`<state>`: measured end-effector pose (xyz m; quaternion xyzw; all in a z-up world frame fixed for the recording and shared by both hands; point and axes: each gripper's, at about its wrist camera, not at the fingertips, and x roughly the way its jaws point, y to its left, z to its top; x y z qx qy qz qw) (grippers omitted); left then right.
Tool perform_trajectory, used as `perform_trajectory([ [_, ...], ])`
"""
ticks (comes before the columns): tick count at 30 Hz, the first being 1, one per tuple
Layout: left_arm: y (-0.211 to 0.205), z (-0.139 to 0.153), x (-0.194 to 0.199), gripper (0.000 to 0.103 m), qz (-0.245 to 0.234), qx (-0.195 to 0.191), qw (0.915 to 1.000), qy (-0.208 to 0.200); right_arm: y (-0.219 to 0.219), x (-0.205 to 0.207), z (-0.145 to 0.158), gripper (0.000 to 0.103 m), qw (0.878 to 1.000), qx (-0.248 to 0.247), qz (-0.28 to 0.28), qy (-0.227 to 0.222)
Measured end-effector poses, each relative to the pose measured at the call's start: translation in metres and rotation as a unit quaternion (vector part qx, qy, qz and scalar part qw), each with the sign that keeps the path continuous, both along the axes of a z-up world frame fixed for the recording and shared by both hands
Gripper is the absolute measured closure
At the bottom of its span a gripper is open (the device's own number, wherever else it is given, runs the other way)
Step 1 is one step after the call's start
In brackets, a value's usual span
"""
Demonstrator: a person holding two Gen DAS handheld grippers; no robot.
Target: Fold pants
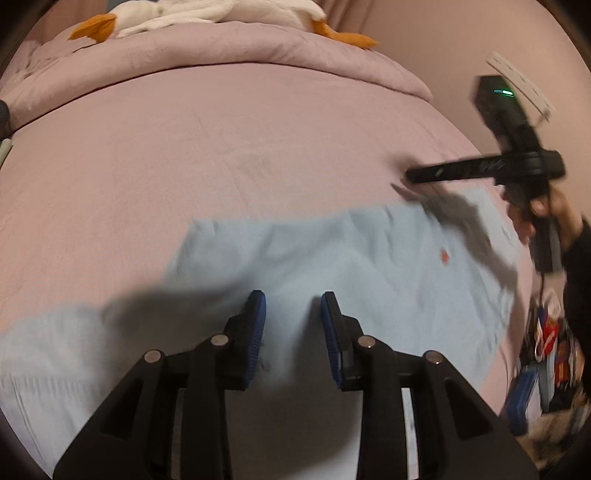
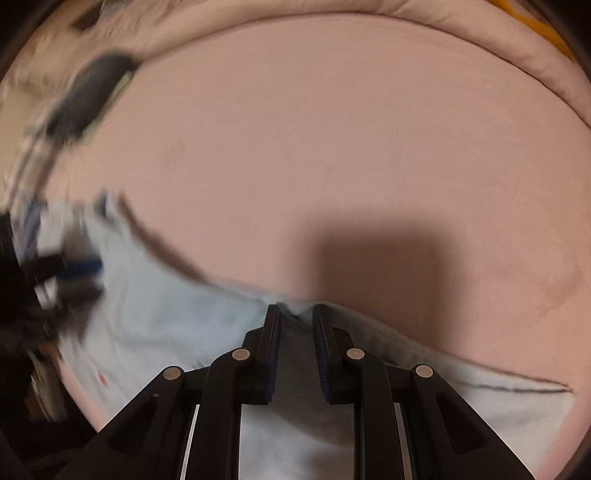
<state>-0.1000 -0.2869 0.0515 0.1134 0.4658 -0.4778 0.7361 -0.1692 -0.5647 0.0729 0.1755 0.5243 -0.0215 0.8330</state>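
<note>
- The left gripper [image 1: 292, 306] hung just above the pale blue pants [image 1: 332, 266], its blue-padded fingers [image 1: 256, 332] standing a little apart with nothing pressed between them; only flat cloth showed in the gap.
- The right gripper [image 2: 295, 314] had its tips at the far edge of the pants [image 2: 155, 317], where a small peak of blue fabric rose between the narrowly set jaws. The pads looked pinched on that edge, though blur made the contact hard to judge.
- The pants lay spread across the near part of the pink bed sheet [image 1: 221, 155], with a small red mark [image 1: 443, 255] on the cloth toward the right gripper's side.
- Beyond the pants, the right gripper [image 1: 410, 176] appeared in the left wrist view reaching in over their far right edge, held by a person's hand [image 1: 546, 210] in a dark sleeve.
- Farther from the pants, a folded pink duvet [image 1: 258, 48] crossed the bed.
- Farthest from the pants, a white plush toy [image 1: 207, 14] with orange feet lay on the duvet.
</note>
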Motion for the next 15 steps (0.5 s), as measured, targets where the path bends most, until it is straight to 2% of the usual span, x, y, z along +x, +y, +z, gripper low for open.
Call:
perform_trajectory([
  [2,-0.003,0.000,0.009,0.073,0.018,0.001,0.9998,-0.005,-0.021,-0.010,0.011,0.082,0.994,0.054,-0.073,-0.058],
  [4,-0.001,-0.001,0.014,0.073,0.025,-0.007,0.9996,0.004,-0.021,-0.021,0.022,0.082,0.991,0.065,-0.081,-0.087],
  [7,0.002,-0.001,0.012,0.075,0.023,-0.004,0.9996,-0.016,-0.006,-0.038,0.030,0.082,0.996,0.019,-0.025,-0.078],
  [10,0.007,0.001,0.009,0.076,0.029,-0.004,0.9992,-0.028,0.004,-0.056,0.035,0.081,0.995,-0.079,0.024,-0.046],
  [12,0.009,0.003,0.010,0.077,0.031,-0.004,0.9990,-0.031,0.000,-0.070,0.032,0.072,0.990,-0.129,0.048,-0.021],
  [14,0.013,0.003,0.010,0.077,0.035,-0.006,0.9989,-0.030,0.004,-0.077,0.028,0.064,0.986,-0.157,0.064,-0.004],
  [15,0.012,0.003,0.012,0.077,0.036,-0.005,0.9989,-0.029,0.006,-0.076,0.026,0.063,0.982,-0.171,0.078,0.008],
])
